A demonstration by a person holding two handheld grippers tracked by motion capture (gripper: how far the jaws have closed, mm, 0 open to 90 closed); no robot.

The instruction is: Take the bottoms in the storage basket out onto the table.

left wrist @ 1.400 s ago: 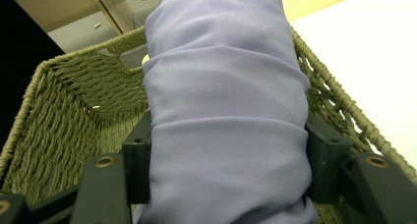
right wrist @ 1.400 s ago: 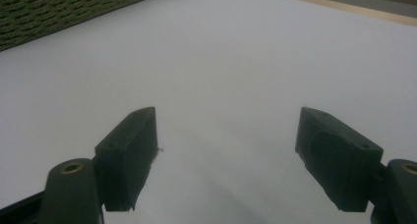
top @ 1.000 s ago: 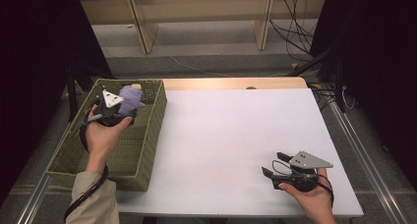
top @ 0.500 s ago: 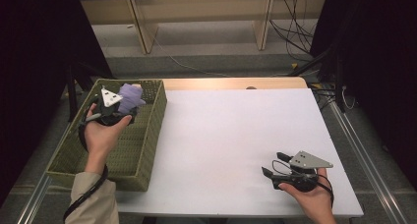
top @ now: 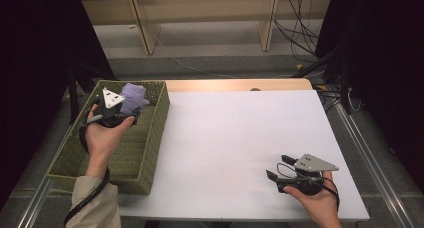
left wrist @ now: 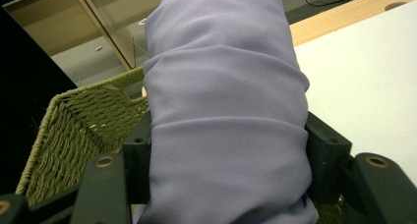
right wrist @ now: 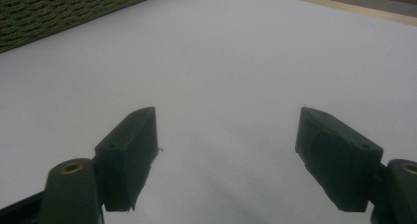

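Pinching a rolled lilac cloth between its two jaws, the left gripper holds it above the far end of the green basket, at the upper left of the high view. In the left gripper view the cloth rises up the middle of the frame, its folds bulging over both pads, which press in on it from either side. It looks soft and light, and it gives under the squeeze, so the grip seems to bite into bulk rather than a firm edge; the loose layers could slide or unroll if the hold slackens. The middle of the roll, where the folds are thickest, seems the safest place to hold, and that is about where the jaws sit. The right gripper rests low at the lower right of the white table, jaws spread with nothing between them.
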